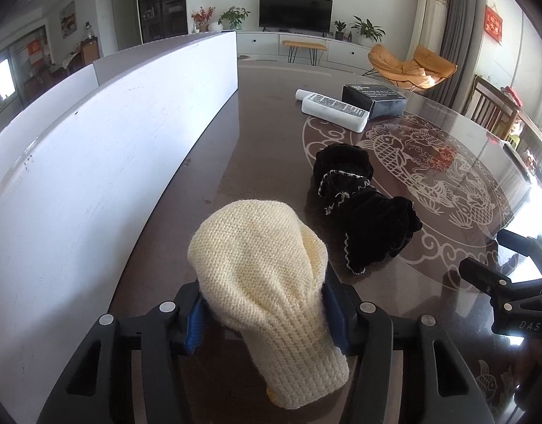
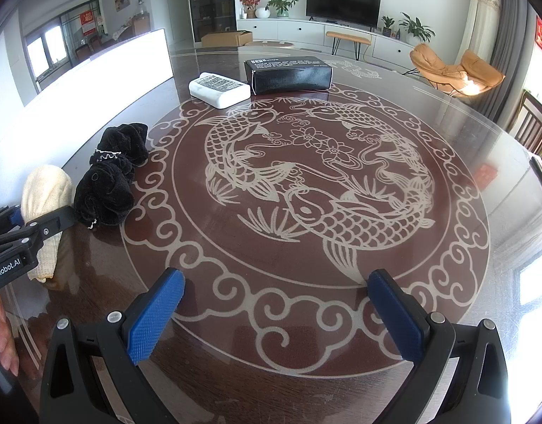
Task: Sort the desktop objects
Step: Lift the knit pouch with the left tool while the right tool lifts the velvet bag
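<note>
While the left gripper (image 1: 267,321) pinches a cream knitted sock (image 1: 267,268) between its blue pads, the sock hangs just over the dark table (image 1: 271,113) beside a white board (image 1: 94,176). Black velvet cloth (image 1: 362,208) lies just to its right, a white bottle (image 2: 219,89) and black box (image 2: 288,74) farther off. The right gripper (image 2: 274,314) stands spread, holding nothing.

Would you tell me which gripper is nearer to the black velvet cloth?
Left. The left gripper, clamping the cream knitted item, sits right beside the black velvet cloth; the right gripper hangs open, farther off.
</note>
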The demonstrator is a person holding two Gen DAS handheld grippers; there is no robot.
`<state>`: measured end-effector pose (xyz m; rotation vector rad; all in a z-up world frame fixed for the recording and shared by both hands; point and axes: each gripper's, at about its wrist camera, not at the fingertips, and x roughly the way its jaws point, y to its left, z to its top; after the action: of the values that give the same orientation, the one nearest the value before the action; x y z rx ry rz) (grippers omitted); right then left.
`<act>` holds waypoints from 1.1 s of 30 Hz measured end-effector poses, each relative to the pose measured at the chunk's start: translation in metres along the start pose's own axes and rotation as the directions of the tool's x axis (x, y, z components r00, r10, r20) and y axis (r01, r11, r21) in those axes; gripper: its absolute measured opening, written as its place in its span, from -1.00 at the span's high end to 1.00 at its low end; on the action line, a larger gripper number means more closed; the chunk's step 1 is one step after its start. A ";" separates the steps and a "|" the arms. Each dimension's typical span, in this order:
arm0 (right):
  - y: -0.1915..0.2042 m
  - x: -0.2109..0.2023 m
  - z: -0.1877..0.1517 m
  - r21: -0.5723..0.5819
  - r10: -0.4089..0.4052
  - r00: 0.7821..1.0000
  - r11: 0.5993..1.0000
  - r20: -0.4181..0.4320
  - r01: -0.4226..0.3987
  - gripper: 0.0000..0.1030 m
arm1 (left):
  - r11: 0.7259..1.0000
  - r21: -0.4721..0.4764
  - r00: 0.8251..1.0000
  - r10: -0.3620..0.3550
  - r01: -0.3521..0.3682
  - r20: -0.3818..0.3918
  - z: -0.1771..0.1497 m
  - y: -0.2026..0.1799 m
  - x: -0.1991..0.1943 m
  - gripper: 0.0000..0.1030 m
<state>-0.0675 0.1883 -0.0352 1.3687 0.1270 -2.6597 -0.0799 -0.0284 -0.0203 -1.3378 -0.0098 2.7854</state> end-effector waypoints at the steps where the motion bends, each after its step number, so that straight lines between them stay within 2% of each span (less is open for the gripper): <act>1: 0.000 -0.001 0.000 0.000 0.004 1.000 1.000 0.005 -0.004 -1.00 | 1.000 -0.001 1.000 0.002 -0.002 0.002 0.000 0.000 0.000 -0.07; 3: 0.005 -0.010 0.005 -0.027 0.031 0.997 0.999 0.076 -0.029 -1.00 | 1.000 -0.012 1.000 0.003 -0.003 0.006 0.001 0.002 0.001 -0.07; 5: 0.017 -0.021 0.019 -0.065 0.111 0.984 0.993 0.141 -0.103 -1.00 | 1.000 -0.027 1.000 0.000 0.000 0.009 0.001 0.004 0.001 -0.07; 7: 0.036 -0.015 0.042 -0.094 0.267 0.957 0.962 0.113 -0.258 -1.00 | 0.999 -0.046 1.000 -0.004 0.004 0.011 0.001 0.007 0.001 -0.07; 8: 0.045 -0.007 0.053 -0.096 0.317 0.945 0.946 0.078 -0.309 -1.00 | 0.998 -0.057 1.000 -0.005 0.006 0.013 0.001 0.010 0.000 -0.07; 10: 0.066 0.014 0.074 -0.098 0.378 0.926 0.922 0.006 -0.375 -0.82 | 0.997 -0.077 1.000 -0.008 0.009 0.015 0.001 0.014 0.000 -0.07; 11: 0.074 0.025 0.081 -0.104 0.381 0.924 0.919 -0.024 -0.381 -0.61 | 0.996 -0.085 1.000 -0.008 0.010 0.016 0.000 0.016 -0.001 -0.07; 13: 0.092 0.044 0.090 -0.135 0.372 0.925 0.915 -0.080 -0.380 -0.43 | 0.996 -0.089 1.000 -0.013 0.015 0.018 0.000 0.017 -0.001 -0.07; 14: 0.100 0.051 0.092 -0.158 0.370 0.924 0.911 -0.100 -0.382 -0.24 | 0.996 -0.084 1.000 -0.010 0.011 0.018 0.000 0.016 -0.001 -0.07; 16: 0.111 0.053 0.092 -0.236 0.337 0.938 0.907 -0.086 -0.347 0.10 | 0.997 -0.077 1.000 -0.015 0.016 0.017 0.001 0.015 0.000 -0.07; 17: 0.113 0.053 0.089 -0.248 0.340 0.936 0.903 -0.091 -0.352 0.19 | 0.996 -0.072 0.999 -0.043 0.044 0.018 0.001 0.014 0.000 -0.07; 20: 0.100 0.042 0.072 -0.253 0.291 0.955 0.922 -0.053 -0.294 0.19 | 0.990 -0.020 0.991 -0.136 0.136 0.014 0.001 0.000 -0.001 -0.07; 24: 0.055 0.018 0.033 -0.227 0.203 0.979 0.954 0.003 -0.197 0.18 | 0.968 0.132 0.977 -0.212 0.211 -0.012 -0.002 -0.036 -0.002 -0.07; 26: 0.029 0.003 0.011 -0.162 0.156 0.987 0.975 0.029 -0.150 0.18 | 0.956 0.190 0.975 -0.223 0.223 -0.024 -0.004 -0.050 -0.003 -0.07; 28: 0.006 -0.010 -0.005 -0.088 0.119 0.992 0.990 0.051 -0.114 0.15 | 0.955 0.213 0.978 -0.207 0.207 -0.026 -0.004 -0.055 -0.003 -0.10; 30: -0.006 -0.018 -0.012 -0.017 0.101 0.993 0.995 0.061 -0.100 -0.06 | 0.956 0.217 0.980 -0.197 0.198 -0.027 -0.005 -0.056 -0.004 -0.18; 31: -0.010 -0.019 -0.013 0.011 0.101 0.993 0.995 0.063 -0.102 -0.14 | 0.959 0.217 0.984 -0.179 0.180 -0.028 -0.005 -0.057 -0.003 -0.36; 33: -0.013 -0.020 -0.012 0.044 0.128 0.990 0.990 0.067 -0.131 -0.45 | 0.969 0.207 0.991 -0.133 0.137 -0.034 -0.005 -0.055 0.000 -0.51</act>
<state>-0.0485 0.2047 -0.0257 1.2583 -0.0323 -2.6109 -0.0732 0.0261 -0.0217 -1.2640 0.1804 2.5771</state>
